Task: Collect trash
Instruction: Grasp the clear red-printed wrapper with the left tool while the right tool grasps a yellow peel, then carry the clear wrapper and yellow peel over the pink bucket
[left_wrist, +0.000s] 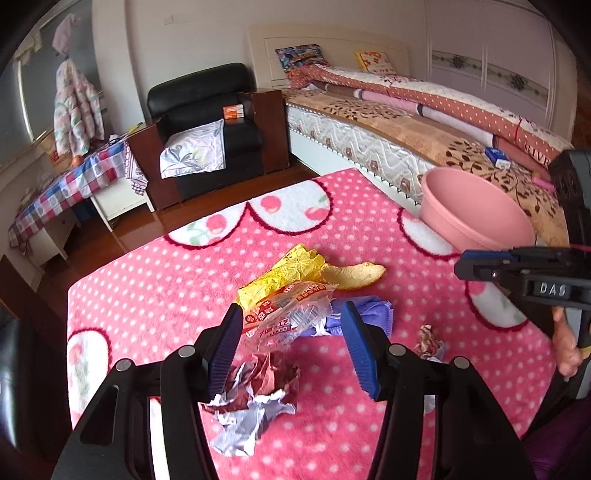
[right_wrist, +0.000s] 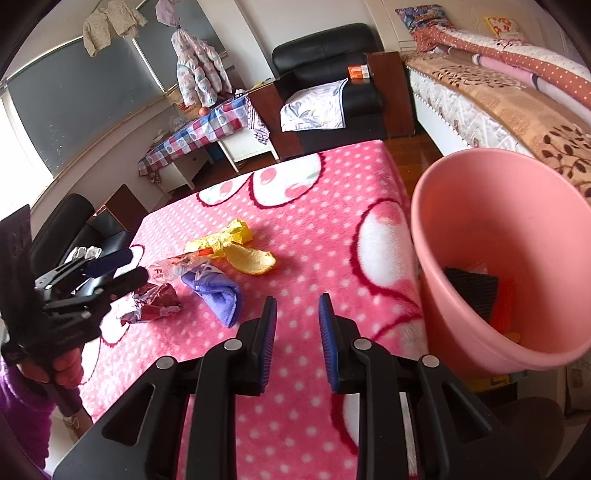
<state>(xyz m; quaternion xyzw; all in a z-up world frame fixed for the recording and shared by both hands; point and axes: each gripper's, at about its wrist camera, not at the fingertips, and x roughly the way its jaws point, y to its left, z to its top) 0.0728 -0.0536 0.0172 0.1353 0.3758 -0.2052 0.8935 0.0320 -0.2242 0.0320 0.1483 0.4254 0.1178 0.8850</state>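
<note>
Trash lies on a pink dotted blanket (left_wrist: 155, 295). There is a clear wrapper with red print (left_wrist: 291, 314), crumpled maroon and silver foil (left_wrist: 255, 398), a yellow wrapper (left_wrist: 288, 273), an orange peel (left_wrist: 351, 275), a purple cloth (left_wrist: 369, 314) and a small crumpled wrapper (left_wrist: 428, 341). My left gripper (left_wrist: 293, 332) hangs open just above the clear wrapper and the foil, its pads apart from them. My right gripper (right_wrist: 298, 308) is open with nothing between its fingers, left of the pink bin (right_wrist: 480, 221). The bin holds a black piece and orange scraps.
The bin (left_wrist: 476, 210) stands at the blanket's far right edge, beside a bed (left_wrist: 406, 122). A black armchair (left_wrist: 207, 122) and a side table with a checked cloth (left_wrist: 74, 181) stand beyond the blanket on the wooden floor. A hand (right_wrist: 62, 369) holds the left gripper (right_wrist: 110, 266).
</note>
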